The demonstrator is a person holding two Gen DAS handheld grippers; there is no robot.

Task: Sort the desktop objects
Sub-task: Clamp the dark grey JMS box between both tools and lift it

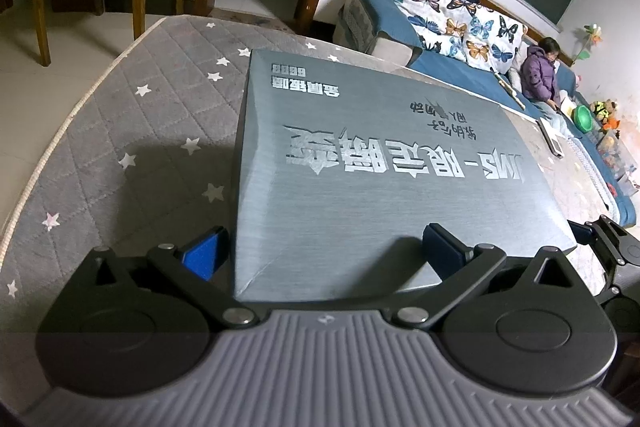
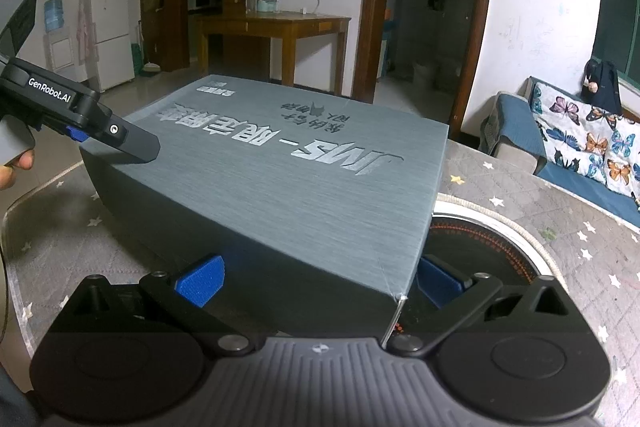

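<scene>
Left wrist view: the grey box [image 1: 360,163] lies flat on the star-quilted table cover [image 1: 132,131], its near edge up against the left gripper [image 1: 332,251]. Left of the box the cover runs bare to the table's curved rim; right of the box a narrower strip shows. The lid is on, so its contents are hidden. The left gripper's blue pads [image 1: 202,253] are spread wide across the box's near left corner, one beside the box's left side, one over the lid. The right gripper [image 2: 316,279] straddles the near right corner, likewise spread wide; whether either pad presses the box I cannot tell. A round dark dial [image 2: 480,243] lies just right of the box.
</scene>
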